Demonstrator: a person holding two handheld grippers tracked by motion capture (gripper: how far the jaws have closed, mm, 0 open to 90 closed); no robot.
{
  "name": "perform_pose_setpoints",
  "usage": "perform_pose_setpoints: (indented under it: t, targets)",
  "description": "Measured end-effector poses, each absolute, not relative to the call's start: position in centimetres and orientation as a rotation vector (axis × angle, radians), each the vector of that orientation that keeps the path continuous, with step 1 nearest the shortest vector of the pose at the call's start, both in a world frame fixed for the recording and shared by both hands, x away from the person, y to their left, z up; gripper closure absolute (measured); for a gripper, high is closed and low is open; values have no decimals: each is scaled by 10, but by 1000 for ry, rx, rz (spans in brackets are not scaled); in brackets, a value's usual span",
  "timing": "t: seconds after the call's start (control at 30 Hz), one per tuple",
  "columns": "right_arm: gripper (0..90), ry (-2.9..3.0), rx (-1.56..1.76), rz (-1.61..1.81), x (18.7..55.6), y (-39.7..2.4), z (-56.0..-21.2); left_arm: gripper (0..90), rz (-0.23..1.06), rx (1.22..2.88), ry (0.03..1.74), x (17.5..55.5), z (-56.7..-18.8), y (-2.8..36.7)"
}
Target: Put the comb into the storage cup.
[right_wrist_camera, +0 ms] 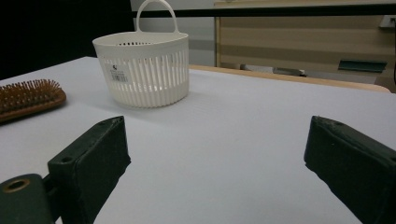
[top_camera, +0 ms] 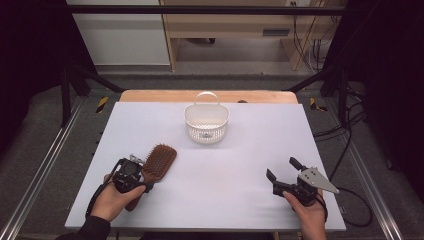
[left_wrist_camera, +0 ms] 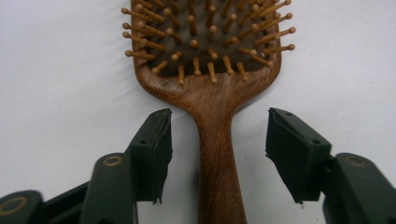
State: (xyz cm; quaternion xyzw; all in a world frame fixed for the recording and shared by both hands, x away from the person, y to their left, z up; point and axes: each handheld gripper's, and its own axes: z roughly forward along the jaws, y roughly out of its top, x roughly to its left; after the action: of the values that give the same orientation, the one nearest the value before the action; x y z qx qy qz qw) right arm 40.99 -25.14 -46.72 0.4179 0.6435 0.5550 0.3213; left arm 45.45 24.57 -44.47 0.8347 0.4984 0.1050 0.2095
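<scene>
White table top (top_camera: 240,165), dark lab w/ shelving behind. Wooden hairbrush (top_camera: 156,164) lies near-left, bristles up, head pointing far toward white basket (top_camera: 206,122) at far centre. Left gripper (left_wrist_camera: 218,140) straddles the handle, jaws part-closed, pads not yet touching. Right gripper (top_camera: 281,170) near-right, jaws wide, nothing between. Brush looks stiff, light, smooth wood, prob. slippery; grip handle just below head.
</scene>
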Motion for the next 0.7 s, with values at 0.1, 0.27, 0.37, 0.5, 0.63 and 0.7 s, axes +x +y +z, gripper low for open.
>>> perform_pose_setpoints:
  t: [0.1,0.27,0.37,0.5,0.63,0.7]
  targets:
    - [65,1691,1096,1458,410,-252,-467,485,288,2320,1383,455,-445,246]
    - [65,1693,1097,1461,410,-251,-467,518,286,2343,1381,456,-446,243]
    - [65,1693,1097,1462,410,-251,-467,535,299,2346,1387,457,-445,242]
    - [65,1696,1096,1464,410,-251,-467,559,309,2353,1390,457,-445,243]
    - [65,1697,1094,1465,410,-251,-467,583,302,2355,1397,456,-446,243]
    - [65,1699,1095,1466,410,-250,-467,598,280,2358,1400,455,-450,243]
